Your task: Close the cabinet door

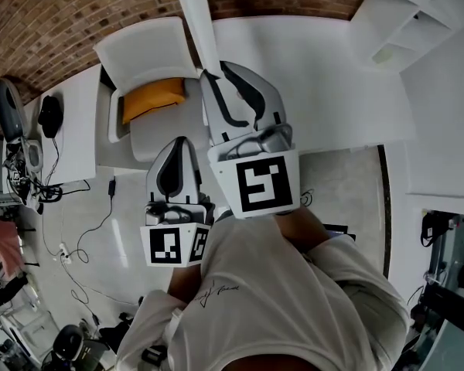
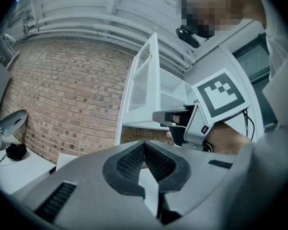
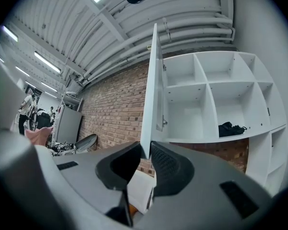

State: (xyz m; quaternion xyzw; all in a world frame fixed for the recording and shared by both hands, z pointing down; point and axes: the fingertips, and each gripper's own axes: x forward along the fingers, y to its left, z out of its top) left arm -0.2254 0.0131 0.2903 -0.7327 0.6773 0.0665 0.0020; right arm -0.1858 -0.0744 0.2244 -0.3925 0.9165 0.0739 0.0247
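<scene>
Door (image 3: 150, 90) stands open, edge-on to cabinet (image 3: 207, 104). Right gripper (image 3: 145, 150) jaws narrow, pinching door's lower corner. Left gripper (image 2: 144, 145) jaws closed tip to tip, empty, clear of door.

Open door (image 3: 152, 80): stood edge-on, its lower corner filling the gap between the right gripper's (image 3: 145, 152) jaws. Swing space between door and cabinet (image 3: 209, 84): free. Compartments: open-fronted, one partly taken by a dark bundle (image 3: 231, 128). Below the door: chair (image 1: 143, 60), near the left gripper (image 2: 144, 150), whose jaws were together.
</scene>
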